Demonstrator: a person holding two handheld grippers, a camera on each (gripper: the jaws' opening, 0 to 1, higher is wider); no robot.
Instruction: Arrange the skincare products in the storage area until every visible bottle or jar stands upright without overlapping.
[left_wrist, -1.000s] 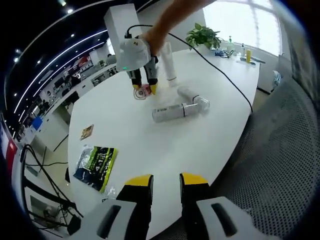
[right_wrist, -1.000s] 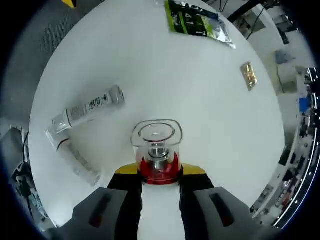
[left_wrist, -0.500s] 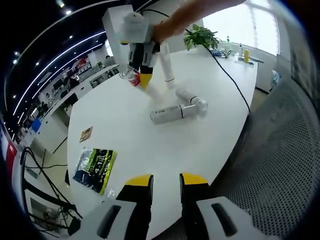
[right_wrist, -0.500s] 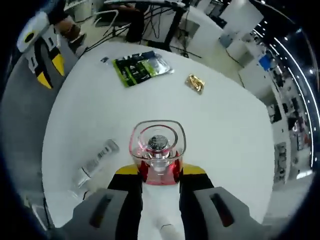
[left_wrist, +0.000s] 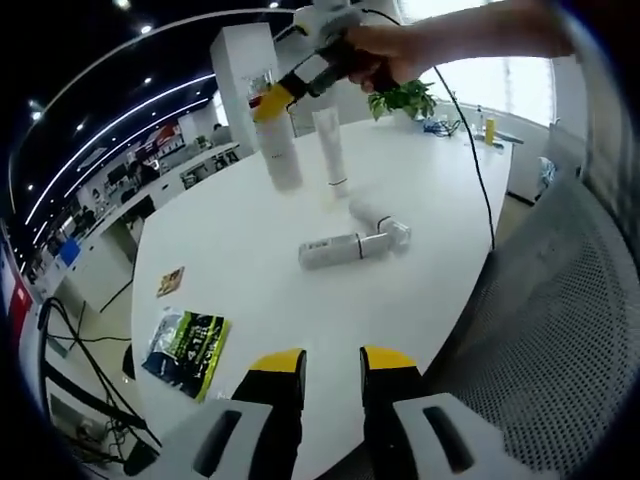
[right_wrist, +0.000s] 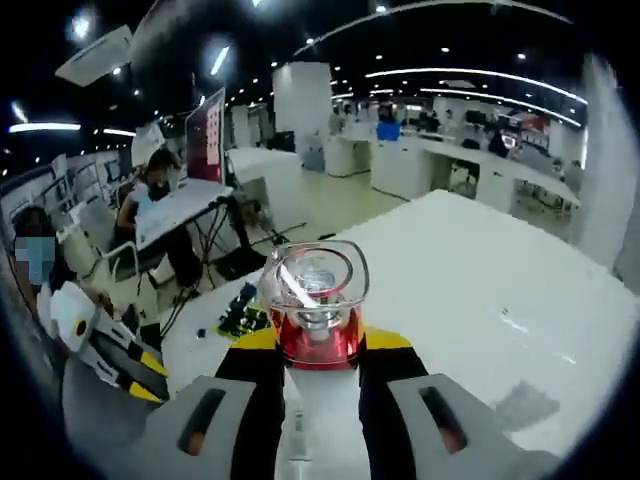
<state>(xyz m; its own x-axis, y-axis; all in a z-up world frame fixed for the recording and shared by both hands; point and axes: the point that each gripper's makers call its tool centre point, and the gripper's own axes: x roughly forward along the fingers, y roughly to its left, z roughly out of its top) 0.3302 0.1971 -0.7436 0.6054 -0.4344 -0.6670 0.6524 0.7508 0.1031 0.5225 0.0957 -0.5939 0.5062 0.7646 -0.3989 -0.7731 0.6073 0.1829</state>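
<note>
My right gripper (right_wrist: 315, 342) is shut on a small jar (right_wrist: 314, 295) with a clear cap and a red base, held level in the air. In the left gripper view a hand holds that right gripper (left_wrist: 275, 97) high above the table, just over an upright white bottle (left_wrist: 281, 152). An upright white tube (left_wrist: 328, 148) stands beside it. Two clear bottles lie on their sides, one nearer (left_wrist: 343, 248) and one behind it (left_wrist: 380, 214). My left gripper (left_wrist: 332, 362) hangs open at the table's near edge with nothing between its fingers.
A round white table (left_wrist: 250, 240) carries a green packet (left_wrist: 188, 340) and a small gold sachet (left_wrist: 170, 281) on its left side. A potted plant (left_wrist: 405, 90) and small items stand at the far end. A mesh chair back (left_wrist: 560, 330) is on the right. A person sits at a desk (right_wrist: 160, 200).
My right gripper has lifted the jar off the table, swung it up to level and carried it over the upright white bottle. My left gripper has stayed where it was.
</note>
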